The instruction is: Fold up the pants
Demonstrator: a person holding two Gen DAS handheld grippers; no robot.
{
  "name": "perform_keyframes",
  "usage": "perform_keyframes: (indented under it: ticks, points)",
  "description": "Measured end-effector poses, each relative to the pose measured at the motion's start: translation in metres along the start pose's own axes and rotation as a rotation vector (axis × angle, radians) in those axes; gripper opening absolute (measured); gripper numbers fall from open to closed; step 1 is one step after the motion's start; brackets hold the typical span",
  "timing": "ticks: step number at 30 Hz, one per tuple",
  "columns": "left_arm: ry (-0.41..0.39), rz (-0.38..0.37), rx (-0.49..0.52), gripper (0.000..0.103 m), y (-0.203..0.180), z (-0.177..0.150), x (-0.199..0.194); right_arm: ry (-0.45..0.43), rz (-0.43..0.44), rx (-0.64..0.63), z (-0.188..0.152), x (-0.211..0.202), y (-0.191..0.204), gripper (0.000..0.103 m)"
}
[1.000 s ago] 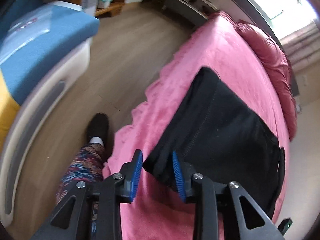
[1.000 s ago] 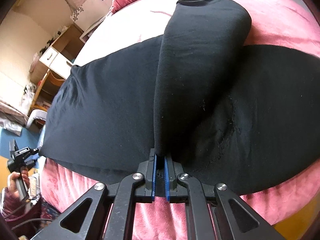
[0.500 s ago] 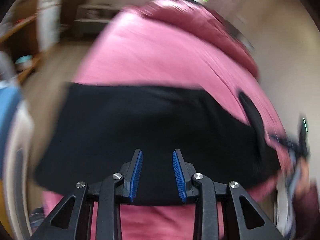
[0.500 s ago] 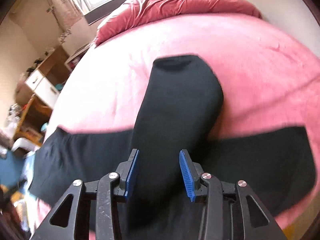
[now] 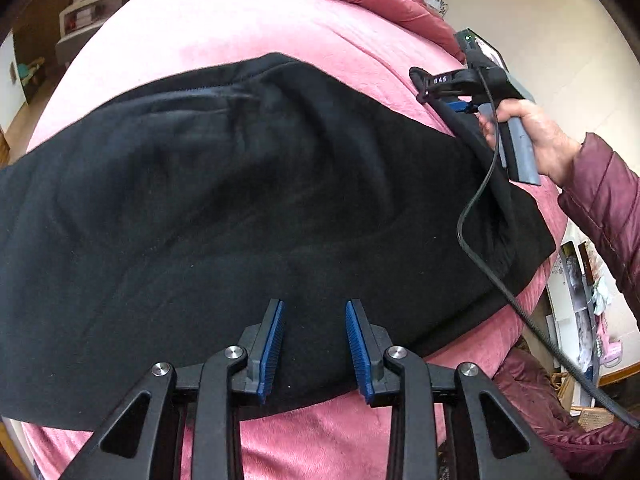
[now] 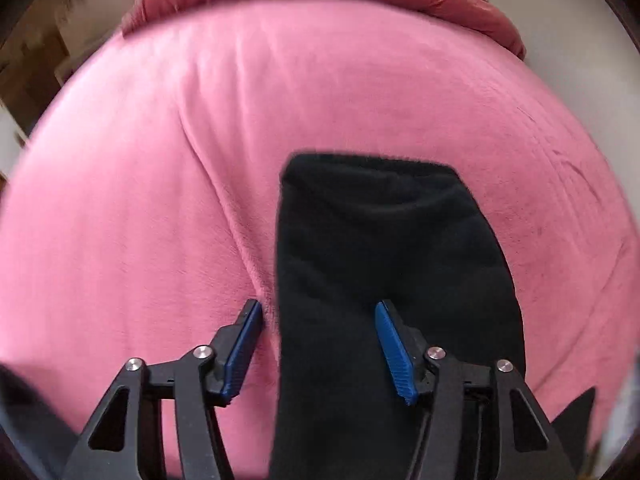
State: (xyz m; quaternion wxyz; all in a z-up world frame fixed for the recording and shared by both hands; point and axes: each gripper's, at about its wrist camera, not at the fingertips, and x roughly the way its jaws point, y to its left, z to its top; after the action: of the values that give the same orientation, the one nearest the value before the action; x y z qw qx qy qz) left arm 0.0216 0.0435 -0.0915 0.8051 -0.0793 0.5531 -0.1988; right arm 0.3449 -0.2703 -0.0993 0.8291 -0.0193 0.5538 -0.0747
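1. Left wrist view: the black pants [image 5: 248, 200] lie spread across the pink bed [image 5: 224, 28], near its front edge.
2. The left tool [image 5: 314, 350] hangs partly open over the pants' near edge, holding nothing.
3. The right tool [image 5: 460, 96], in a hand [image 5: 536, 140], sits at the far right end of the pants.
4. Right wrist view: the right tool [image 6: 318, 350] has just been opening; a strip of pants [image 6: 384, 272] lies between its jaws, not pinched.
5. One fold looks laid down. More folds are likely left, as the pants are still long and wide.
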Motion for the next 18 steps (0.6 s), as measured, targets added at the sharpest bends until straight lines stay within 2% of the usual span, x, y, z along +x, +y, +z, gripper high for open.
perform_keyframes:
  ticks: [1,2,3,7,10,15,18]
  points:
    - [0.0,-0.001,-0.002,0.032,-0.001,0.001,0.001,-0.012,-0.007,-0.016,0.001,0.0,0.001,0.043]
    - [0.0,-0.001,-0.001,0.033,-0.002,0.004,0.0,-0.019,0.01,-0.018,0.001,-0.004,0.0,0.027]
    - [0.0,-0.002,0.001,0.033,-0.002,0.005,-0.001,-0.025,0.026,-0.011,0.001,-0.009,-0.003,0.007]
    - [-0.001,-0.01,0.031,0.033,-0.01,0.009,0.001,-0.075,0.078,0.054,-0.008,-0.037,-0.032,0.006]
    - [-0.008,-0.031,0.067,0.033,-0.008,0.007,-0.005,-0.141,0.174,0.169,-0.022,-0.072,-0.071,0.006]
    - [-0.008,-0.052,0.104,0.033,-0.022,0.001,-0.012,-0.286,0.319,0.4,-0.077,-0.147,-0.149,0.006]
    - [-0.007,-0.049,0.141,0.033,-0.032,0.0,-0.009,-0.337,0.366,0.525,-0.116,-0.169,-0.191,0.006]
